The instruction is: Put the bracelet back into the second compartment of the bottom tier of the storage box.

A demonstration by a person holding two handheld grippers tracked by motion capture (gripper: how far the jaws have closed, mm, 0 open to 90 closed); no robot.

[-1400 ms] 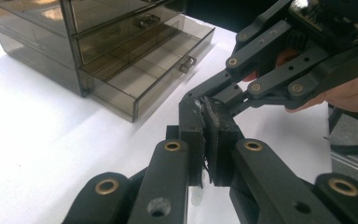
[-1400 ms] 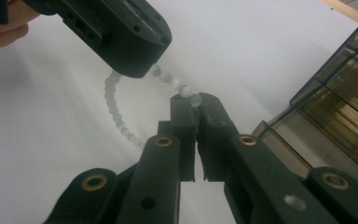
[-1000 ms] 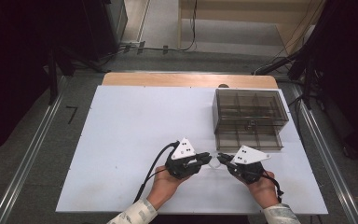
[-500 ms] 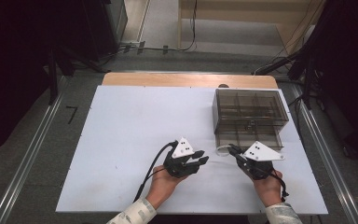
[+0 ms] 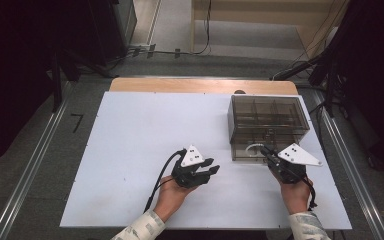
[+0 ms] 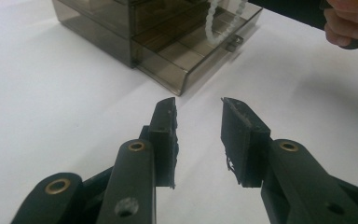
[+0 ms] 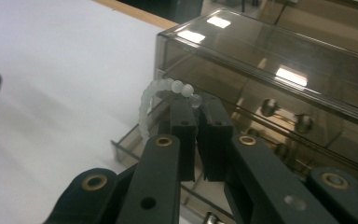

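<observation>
From above, my right claw [image 5: 266, 151] holds the bead bracelet [image 5: 252, 148] over the open drawer [image 5: 250, 152] of the smoky box [image 5: 267, 117] on the desk [image 5: 130, 145]. In the left gripper view, my left claw [image 6: 198, 122] gapes empty. In the right gripper view, the jaws pinch one end bead; I judge it could slip out and miss the drawer.

1. This looks like a lab or recording bay, not a home.
2. A plain white surface [image 5: 145, 150] sits on a wooden top, bare apart from one smoky plastic drawer box [image 5: 267, 120].
3. Metal floor rails [image 5: 30, 170] run along both sides over grey flooring.
4. Black stands [image 5: 55, 75] and loose cables [image 5: 207, 30] crowd the dark far end.
</observation>
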